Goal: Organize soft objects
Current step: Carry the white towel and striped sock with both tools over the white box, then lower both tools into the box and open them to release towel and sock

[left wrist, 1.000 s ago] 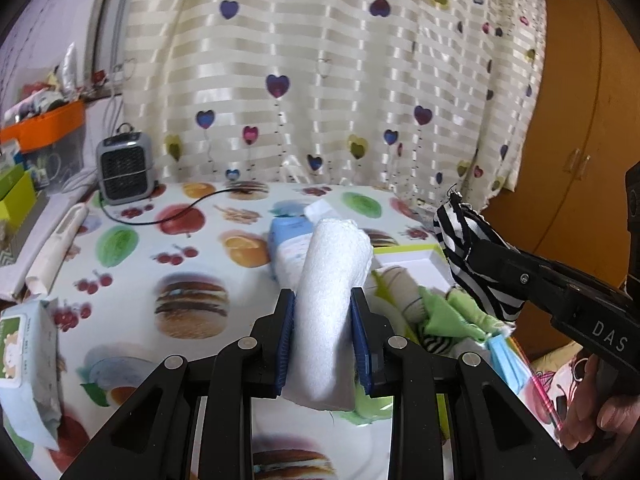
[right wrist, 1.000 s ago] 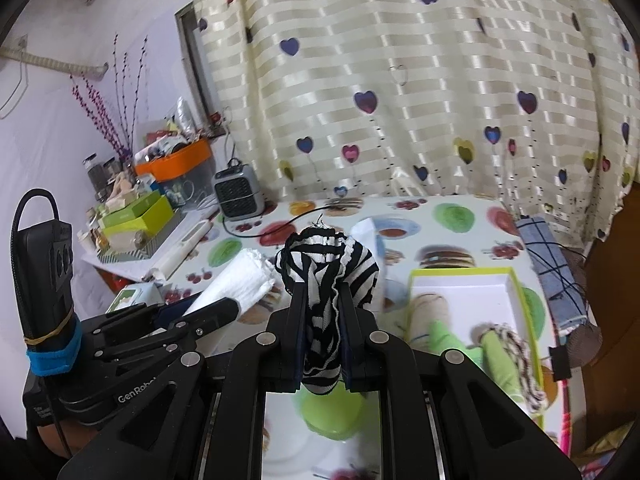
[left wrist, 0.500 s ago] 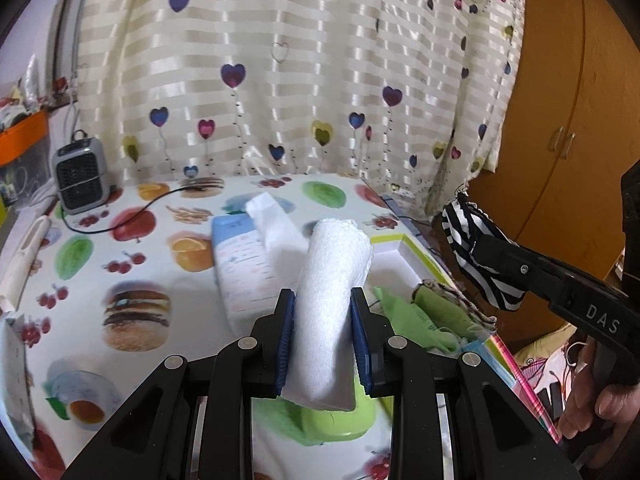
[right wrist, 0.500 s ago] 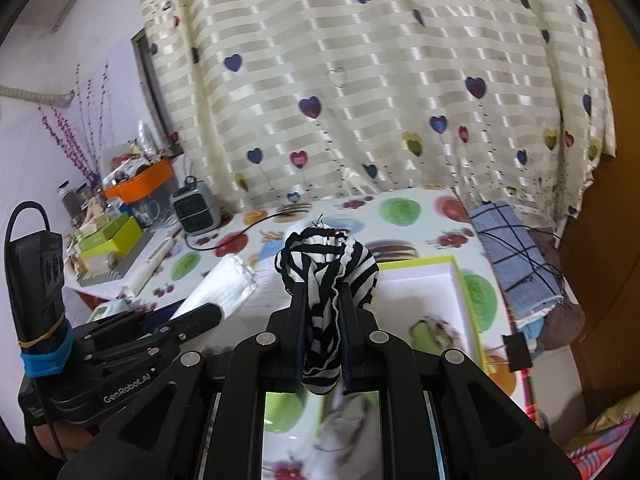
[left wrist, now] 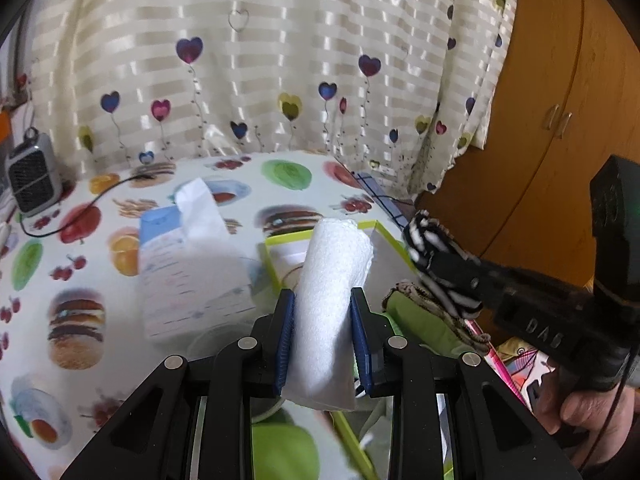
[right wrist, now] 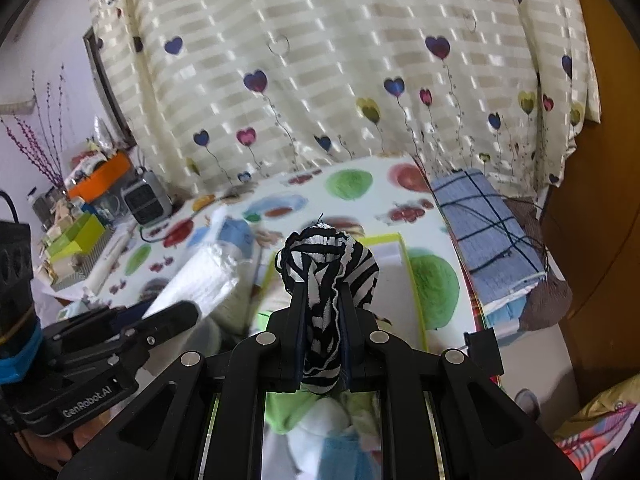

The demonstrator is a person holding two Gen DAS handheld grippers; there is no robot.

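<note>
My left gripper [left wrist: 322, 308] is shut on a rolled white towel [left wrist: 332, 280] and holds it above the near end of a white box with a lime-green rim [left wrist: 286, 240]. My right gripper [right wrist: 322, 300] is shut on a black-and-white striped cloth [right wrist: 328, 256], also over the box [right wrist: 408, 256]. In the left wrist view the right gripper with the striped cloth [left wrist: 436, 256] sits at the right, beside the towel. Green cloths [left wrist: 420, 320] lie in the box. The towel also shows in the right wrist view [right wrist: 200, 280].
A blue-and-white tissue pack [left wrist: 188, 264] lies left of the box on the fruit-print tablecloth [left wrist: 80, 240]. A small grey heater [left wrist: 32, 176] with a black cord stands at the back left. A blue checked cloth [right wrist: 484, 224] hangs at the table's right edge. Wooden cabinet [left wrist: 560, 120] at right.
Both grippers have swung right and forward over the box, still holding the towel and the striped cloth. The box and tissue pack now sit closer and more central.
</note>
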